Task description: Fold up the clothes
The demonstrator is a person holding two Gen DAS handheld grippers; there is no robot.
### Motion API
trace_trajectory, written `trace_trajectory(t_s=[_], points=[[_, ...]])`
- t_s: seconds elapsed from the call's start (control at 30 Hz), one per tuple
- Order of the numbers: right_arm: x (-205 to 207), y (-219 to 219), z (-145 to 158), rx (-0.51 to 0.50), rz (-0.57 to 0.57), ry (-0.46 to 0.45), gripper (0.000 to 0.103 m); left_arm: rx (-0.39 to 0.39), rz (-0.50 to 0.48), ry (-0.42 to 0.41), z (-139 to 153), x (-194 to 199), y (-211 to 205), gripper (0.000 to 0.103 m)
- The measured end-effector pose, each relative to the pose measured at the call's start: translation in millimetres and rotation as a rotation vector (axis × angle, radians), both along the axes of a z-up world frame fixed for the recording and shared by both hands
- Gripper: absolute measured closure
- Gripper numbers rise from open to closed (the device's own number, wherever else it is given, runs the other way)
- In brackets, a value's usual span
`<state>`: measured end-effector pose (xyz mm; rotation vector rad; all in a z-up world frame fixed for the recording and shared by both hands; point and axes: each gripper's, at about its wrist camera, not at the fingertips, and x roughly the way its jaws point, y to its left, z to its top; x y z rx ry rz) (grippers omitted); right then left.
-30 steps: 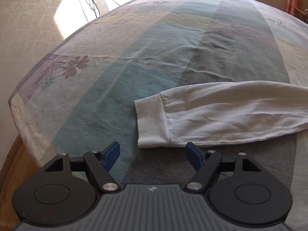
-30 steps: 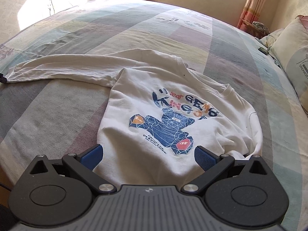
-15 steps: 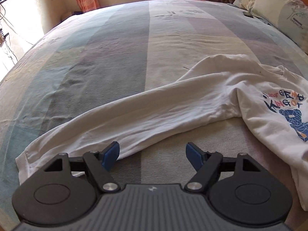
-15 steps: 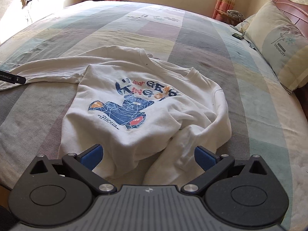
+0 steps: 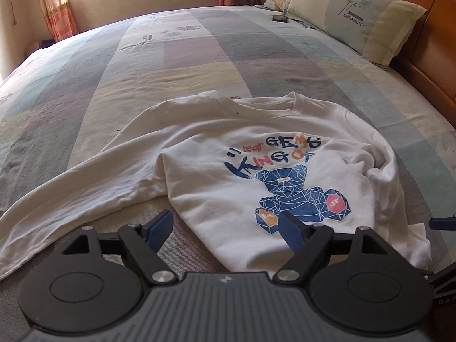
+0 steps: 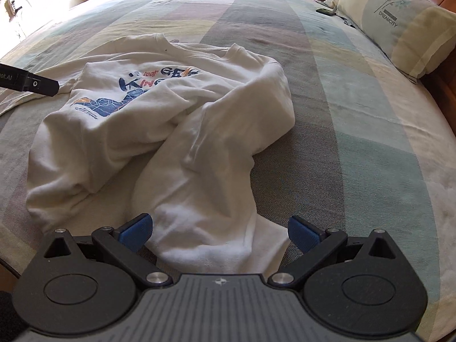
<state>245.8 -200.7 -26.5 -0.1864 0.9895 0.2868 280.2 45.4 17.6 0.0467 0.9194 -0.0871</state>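
Bed [image 5: 199,45]: striped cover fills both frames.
Pillow [image 5: 353,14]: upper right.
Sweatshirt [image 5: 256,171]: white, printed side up, centre frame on bed.
Left gripper [image 5: 226,229]: fingers just widened, released, empty.
Right gripper [image 6: 219,229]: fingers released, straddling sleeve [image 6: 205,199].

a white long-sleeved sweatshirt [image 5: 216,176] lies face up on the bed, neck toward the pillows, showing a blue geometric bear print [image 5: 302,196] under coloured lettering. one sleeve stretches out flat; the other sleeve [image 6: 205,171] lies crumpled beside the body.
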Motion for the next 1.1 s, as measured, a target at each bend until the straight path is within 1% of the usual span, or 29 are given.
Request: trace_trajectory(t_s=[0.17, 0.37, 0.47, 0.63, 0.73, 0.8, 0.83, 0.93, 1.03, 1.1], points=[[-14, -11, -7, -0.028, 0.013, 0.014, 0.000, 0.016, -0.048, 0.010, -3, 2, -25, 0.021], [-24, -11, -11, -0.033, 0.026, 0.016, 0.000, 0.011, -0.093, 0.023, -7, 4, -39, 0.021], [-25, -5, -12, -0.054, 0.032, -0.002, 0.000, 0.007, -0.095, 0.019, -6, 5, -40, 0.021], [-17, 19, -8, -0.028, 0.100, -0.073, 0.000, 0.008, -0.093, 0.013, -3, 3, -38, 0.021], [-7, 33, -19, -0.076, 0.120, -0.059, 0.000, 0.007, -0.073, 0.017, -3, -1, -31, 0.021], [-8, 30, -21, -0.116, 0.129, -0.070, 0.000, 0.000, -0.053, 0.027, -5, -2, -25, 0.021], [-8, 26, -20, -0.130, 0.122, -0.077, 0.000, -0.004, -0.046, 0.033, -6, -2, -22, 0.020], [-3, 0, -13, -0.144, 0.039, -0.100, 0.000, -0.020, -0.034, 0.043, -10, 0, -19, 0.020], [8, -33, -7, -0.130, -0.093, -0.102, 0.000, -0.025, -0.057, 0.038, -10, 0, -23, 0.020], [15, -54, -4, -0.160, -0.207, -0.103, 0.000, -0.025, -0.077, 0.035, -10, 0, -27, 0.020]])
